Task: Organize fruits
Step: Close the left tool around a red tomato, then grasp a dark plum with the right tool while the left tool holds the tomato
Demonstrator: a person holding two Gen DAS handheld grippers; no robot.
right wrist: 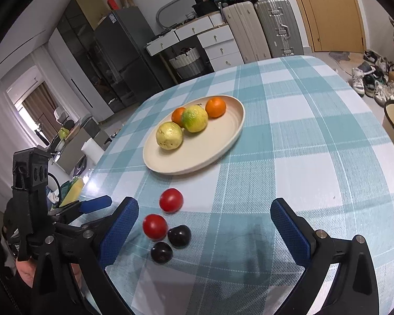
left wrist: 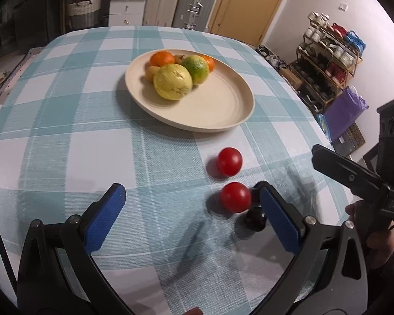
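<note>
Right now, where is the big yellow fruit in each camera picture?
Left wrist view: the big yellow fruit sits upper middle, at the plate's near left.
Right wrist view: the same fruit is left of centre, at the plate's left end.
Shared landmark: the cream plate, with two red tomatoes on the cloth in front of it.

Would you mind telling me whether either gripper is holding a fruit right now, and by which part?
Nothing is held. The left gripper and right gripper are both open above the tablecloth, with nothing between their fingers.
</note>
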